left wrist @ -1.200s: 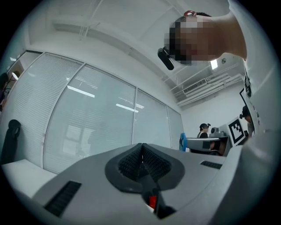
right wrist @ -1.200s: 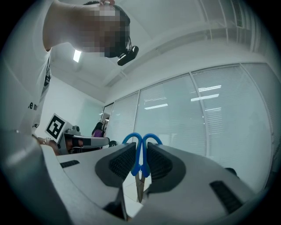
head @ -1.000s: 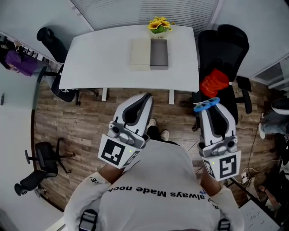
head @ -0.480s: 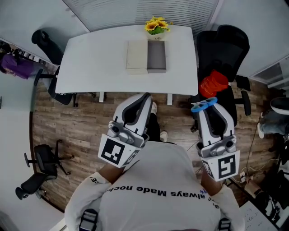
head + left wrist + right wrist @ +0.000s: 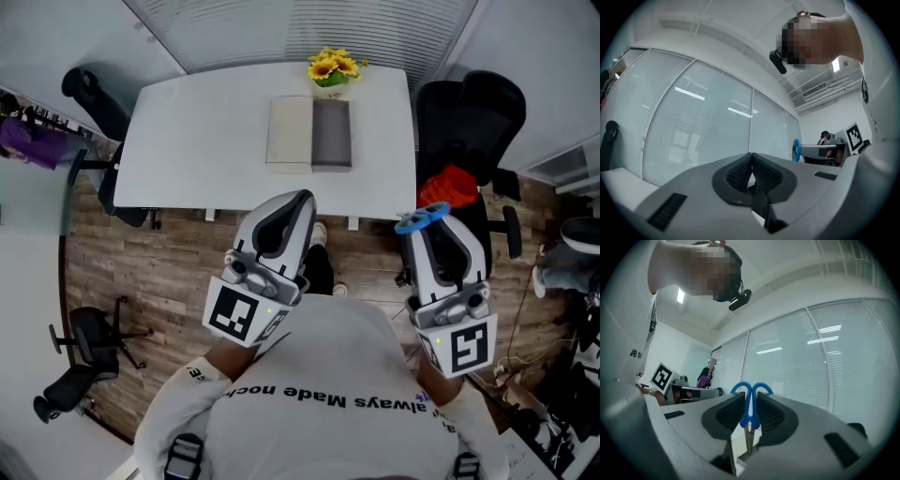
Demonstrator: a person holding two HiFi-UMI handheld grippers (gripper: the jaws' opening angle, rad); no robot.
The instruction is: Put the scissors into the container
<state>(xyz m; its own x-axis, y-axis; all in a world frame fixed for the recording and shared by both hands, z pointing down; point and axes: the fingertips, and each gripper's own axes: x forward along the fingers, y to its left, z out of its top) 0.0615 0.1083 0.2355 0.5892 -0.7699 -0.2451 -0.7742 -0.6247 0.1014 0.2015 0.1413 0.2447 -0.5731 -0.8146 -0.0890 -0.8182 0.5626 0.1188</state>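
Blue-handled scissors [image 5: 422, 218] [image 5: 750, 404] stick out of my right gripper [image 5: 433, 228], which is shut on them just below the handle loops, blades pointing back between the jaws. My left gripper [image 5: 292, 208] [image 5: 751, 165] is shut with nothing in it. Both grippers are held up near the person's chest, tilted upward, short of the white table [image 5: 197, 141]. The container [image 5: 331, 135], a grey open box with its beige lid [image 5: 290, 135] lying next to it, sits at the table's far middle.
A pot of yellow flowers [image 5: 332, 69] stands behind the box. A black office chair with a red cushion [image 5: 447, 189] is at the table's right; more chairs [image 5: 86, 86] stand at the left. The floor below is wood.
The table and box have shifted slightly in the head view as the person moves. Both grippers keep the same pose, and the scissors stay held in the right one.
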